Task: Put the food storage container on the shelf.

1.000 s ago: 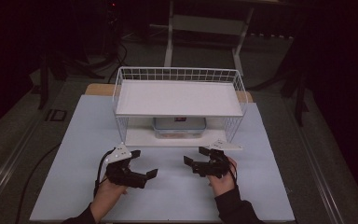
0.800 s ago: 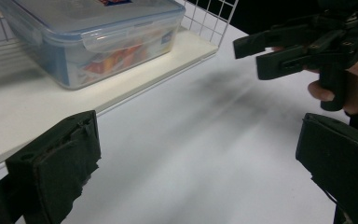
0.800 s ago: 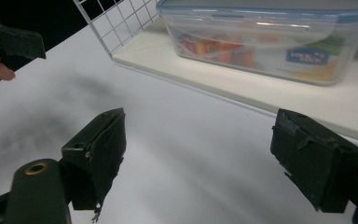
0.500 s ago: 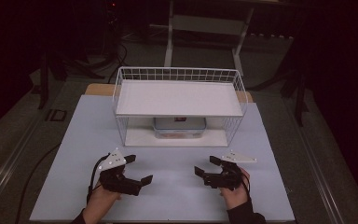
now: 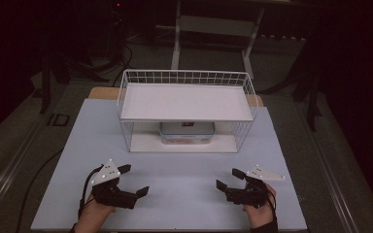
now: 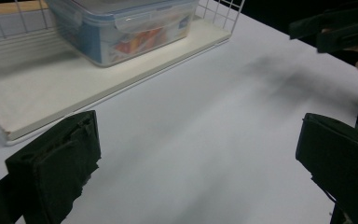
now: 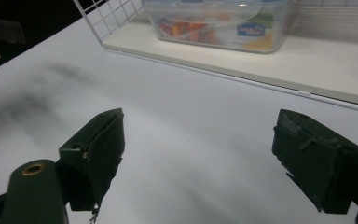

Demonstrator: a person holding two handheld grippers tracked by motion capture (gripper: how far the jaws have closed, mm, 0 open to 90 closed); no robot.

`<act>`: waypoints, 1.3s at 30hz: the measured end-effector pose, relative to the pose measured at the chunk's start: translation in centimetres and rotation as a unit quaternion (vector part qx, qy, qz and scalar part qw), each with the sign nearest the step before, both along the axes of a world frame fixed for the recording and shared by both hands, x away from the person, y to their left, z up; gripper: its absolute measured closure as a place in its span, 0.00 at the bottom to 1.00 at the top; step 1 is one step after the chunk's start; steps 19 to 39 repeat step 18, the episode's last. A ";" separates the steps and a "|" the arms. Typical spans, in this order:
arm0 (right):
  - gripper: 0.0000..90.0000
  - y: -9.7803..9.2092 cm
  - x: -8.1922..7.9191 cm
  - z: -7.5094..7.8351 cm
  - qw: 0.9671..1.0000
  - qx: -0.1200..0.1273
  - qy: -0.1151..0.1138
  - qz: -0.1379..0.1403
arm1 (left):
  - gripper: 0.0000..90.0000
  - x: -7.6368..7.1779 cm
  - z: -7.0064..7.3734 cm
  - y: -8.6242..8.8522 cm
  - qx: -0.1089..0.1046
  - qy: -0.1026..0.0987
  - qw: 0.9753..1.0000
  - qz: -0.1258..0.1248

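While both our left gripper [image 5: 133, 180] and right gripper [image 5: 229, 178] hang released near six o'clock, the lidded plastic box [image 5: 187, 133] sits at twelve o'clock under the wire rack [image 5: 184, 77]; rigid, slick, likely light, so we'd clamp its short sides.

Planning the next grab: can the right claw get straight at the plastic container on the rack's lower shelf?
Probably yes. The right claw is open, holds nothing, and the rack is open at the front. Bare table lies between it and the container; the upper shelf bars only a reach from above.
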State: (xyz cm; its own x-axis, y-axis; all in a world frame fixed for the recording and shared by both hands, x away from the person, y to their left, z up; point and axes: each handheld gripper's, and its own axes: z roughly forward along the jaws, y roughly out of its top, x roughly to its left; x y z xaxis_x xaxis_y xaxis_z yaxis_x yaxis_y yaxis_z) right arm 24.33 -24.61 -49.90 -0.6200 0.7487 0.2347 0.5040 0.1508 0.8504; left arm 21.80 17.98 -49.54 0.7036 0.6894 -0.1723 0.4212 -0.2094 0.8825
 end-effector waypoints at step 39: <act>0.19 -2.1 -1.5 -1.2 0.999 -0.042 0.010 -0.015 | 0.00 -0.5 -1.1 0.3 0.005 0.008 1.000 -0.009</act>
